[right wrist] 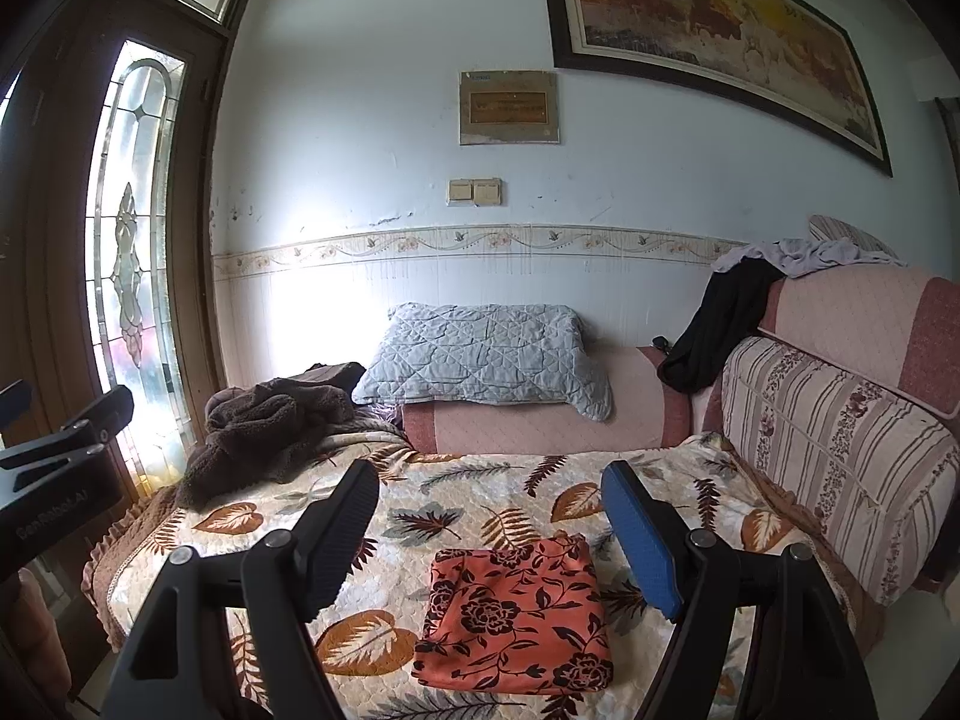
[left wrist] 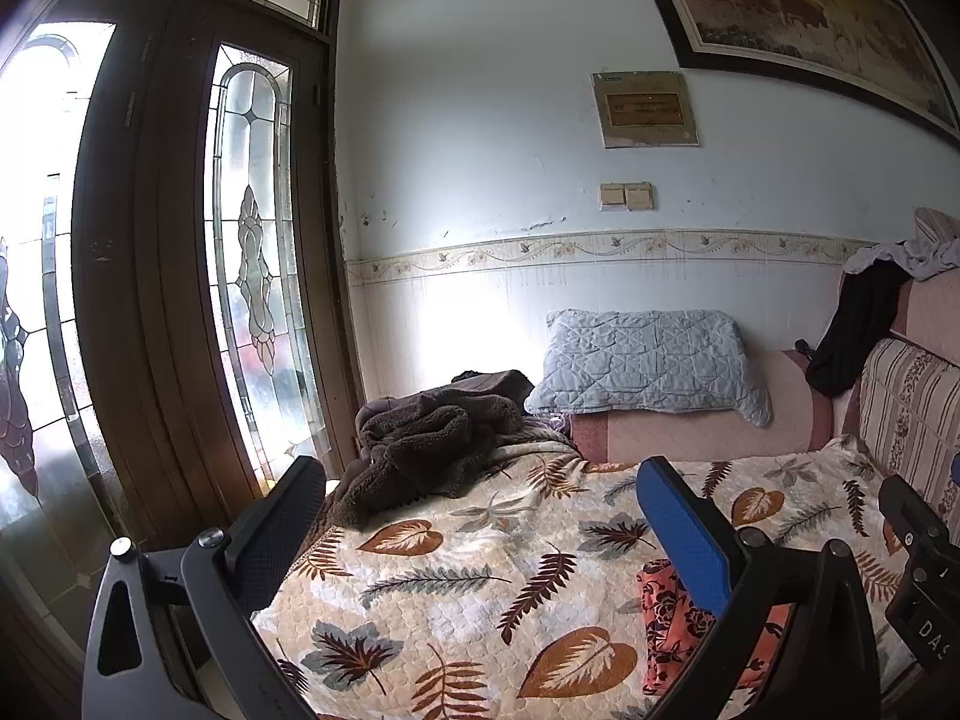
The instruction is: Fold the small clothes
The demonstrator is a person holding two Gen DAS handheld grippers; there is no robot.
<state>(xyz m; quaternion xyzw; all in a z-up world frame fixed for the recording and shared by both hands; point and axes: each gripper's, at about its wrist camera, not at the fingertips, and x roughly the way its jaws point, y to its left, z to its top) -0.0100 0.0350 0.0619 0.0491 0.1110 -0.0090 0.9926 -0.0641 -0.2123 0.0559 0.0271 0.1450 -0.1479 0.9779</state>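
Note:
An orange cloth with black flowers (right wrist: 517, 615) lies folded into a flat rectangle on the leaf-print sofa cover (right wrist: 468, 498). My right gripper (right wrist: 489, 489) is open and empty, held above and just behind the cloth. My left gripper (left wrist: 480, 483) is open and empty, to the left of the cloth, which shows partly behind its blue finger (left wrist: 684, 534) in the left wrist view (left wrist: 666, 636). Each gripper's body shows at the edge of the other's view.
A brown fleece garment (right wrist: 264, 426) is heaped at the sofa's far left. A grey quilted pillow (right wrist: 486, 354) leans on the pink armrest. Black (right wrist: 714, 330) and pale clothes hang over the backrest. A striped cushion (right wrist: 834, 450) is at right, a glass door (left wrist: 252, 276) at left.

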